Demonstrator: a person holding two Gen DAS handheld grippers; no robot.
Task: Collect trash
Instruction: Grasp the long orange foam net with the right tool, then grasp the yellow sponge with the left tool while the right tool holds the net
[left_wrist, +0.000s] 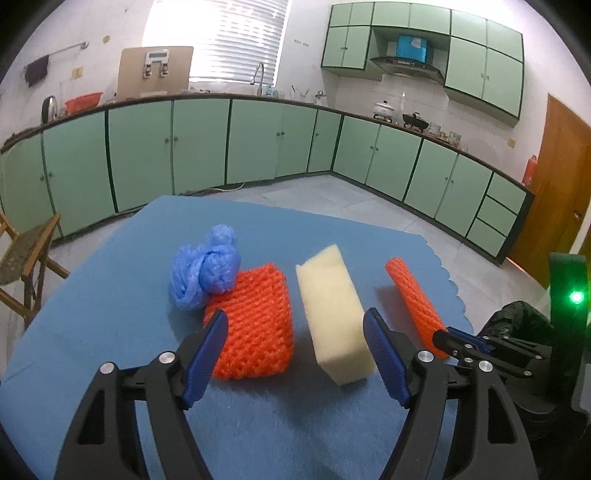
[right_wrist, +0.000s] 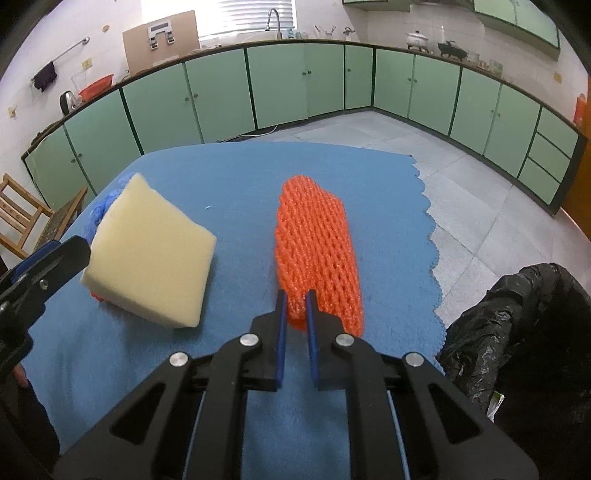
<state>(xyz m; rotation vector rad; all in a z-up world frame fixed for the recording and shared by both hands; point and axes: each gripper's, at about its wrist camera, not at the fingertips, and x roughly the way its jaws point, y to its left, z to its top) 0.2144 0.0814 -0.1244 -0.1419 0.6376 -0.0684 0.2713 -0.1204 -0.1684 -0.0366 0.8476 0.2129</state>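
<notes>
A blue felt-like cloth with a scalloped edge covers the tabletop. In the middle of the left wrist view lie four pieces of trash: a crumpled blue plastic bag, knotted and crinkly, touching the upper left corner of a flat orange foam net sleeve with an open diamond mesh; just right of that a pale yellow sponge block, rectangular and finely pored; and farther right a second orange foam net, narrow and tilted up off the cloth.

The left gripper hangs low in the frame with its ribbed blue fingers spread wide, the flat net and the sponge block showing between them, neither pressed. The right gripper has its fingers clamped on the near end of the second net, its mesh squeezed between the pads.

At the lower right of the right wrist view stands a black plastic trash bag, glossy and wrinkled, beside the cloth's edge. Green kitchen cabinets line the background.
</notes>
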